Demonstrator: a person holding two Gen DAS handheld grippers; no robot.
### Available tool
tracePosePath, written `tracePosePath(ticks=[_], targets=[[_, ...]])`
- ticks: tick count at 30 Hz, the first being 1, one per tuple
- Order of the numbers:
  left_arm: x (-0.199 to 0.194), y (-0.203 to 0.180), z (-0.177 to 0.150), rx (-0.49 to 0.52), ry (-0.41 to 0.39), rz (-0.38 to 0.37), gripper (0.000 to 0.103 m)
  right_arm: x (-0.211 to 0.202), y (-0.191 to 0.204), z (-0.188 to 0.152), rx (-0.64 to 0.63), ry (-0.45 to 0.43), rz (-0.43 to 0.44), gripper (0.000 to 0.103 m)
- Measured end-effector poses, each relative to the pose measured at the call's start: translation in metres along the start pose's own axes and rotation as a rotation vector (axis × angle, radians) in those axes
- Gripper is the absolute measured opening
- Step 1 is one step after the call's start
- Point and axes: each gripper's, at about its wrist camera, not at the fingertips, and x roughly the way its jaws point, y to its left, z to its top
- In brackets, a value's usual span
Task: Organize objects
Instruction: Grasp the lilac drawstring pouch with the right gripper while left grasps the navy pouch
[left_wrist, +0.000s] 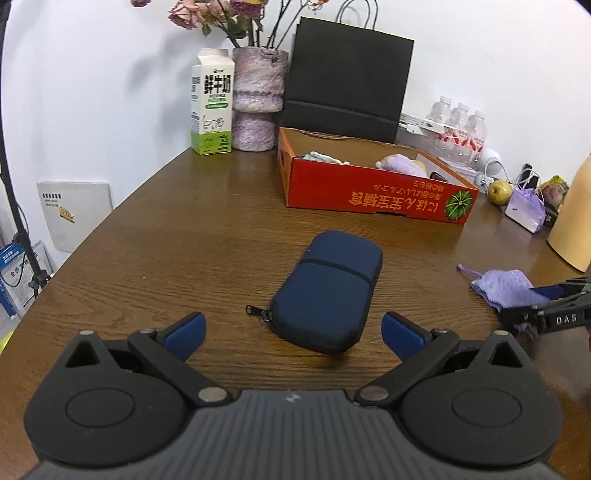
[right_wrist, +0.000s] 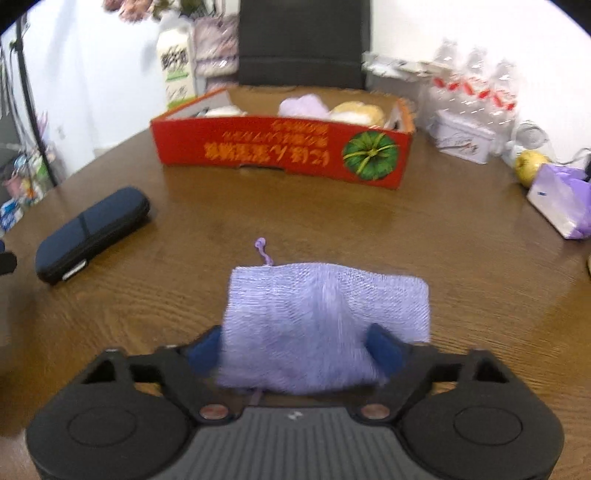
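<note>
Two hand-held grippers work over a brown wooden table (left_wrist: 155, 258). Left gripper (left_wrist: 293, 334): jaws spread wide, nothing between them, the blue pads (left_wrist: 184, 334) apart on either side of the near end of a dark blue zip case (left_wrist: 328, 291), which lies flat on the table just ahead and is not touched. Right gripper (right_wrist: 301, 349): jaws partly open with a lilac mesh pouch (right_wrist: 325, 325) between them; the pouch covers most of one blue pad and meets the other at its edge, and the blur leaves it unclear whether the pads press on the fabric. A drawstring (right_wrist: 263, 251) trails from the pouch's far edge. In the left wrist view the same pouch lies at the table's right side, with the right gripper's fingers reaching over it.

Beyond both stands a shallow red cardboard box (left_wrist: 376, 192) holding soft toys, a lilac one (right_wrist: 303, 107) among them. Behind it: a milk carton (left_wrist: 212, 103), a mottled vase (left_wrist: 258, 99) and a black paper bag (left_wrist: 347, 74). Water bottles (left_wrist: 460, 129) and a yellow-green fruit (left_wrist: 499, 192) sit to the right.
</note>
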Motion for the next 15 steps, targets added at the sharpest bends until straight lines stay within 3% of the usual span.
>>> tracePosePath(ticks=[2,3,7,15], targets=[[0.003,-0.003,0.001,0.013,0.003,-0.009,0.103,-0.004,-0.006,-0.002,0.012,-0.026,-0.015,0.056],[0.006,-0.004,0.003,0.024,0.009,-0.015,0.103,-0.005,-0.009,-0.003,0.027,-0.042,-0.032,0.041],[0.030,-0.017,0.017,0.096,0.063,-0.028,0.103,-0.005,-0.008,-0.010,0.037,-0.103,-0.059,0.023],[0.094,-0.039,0.038,0.210,0.222,0.027,0.103,-0.003,0.000,-0.018,0.011,-0.169,-0.082,0.020]])
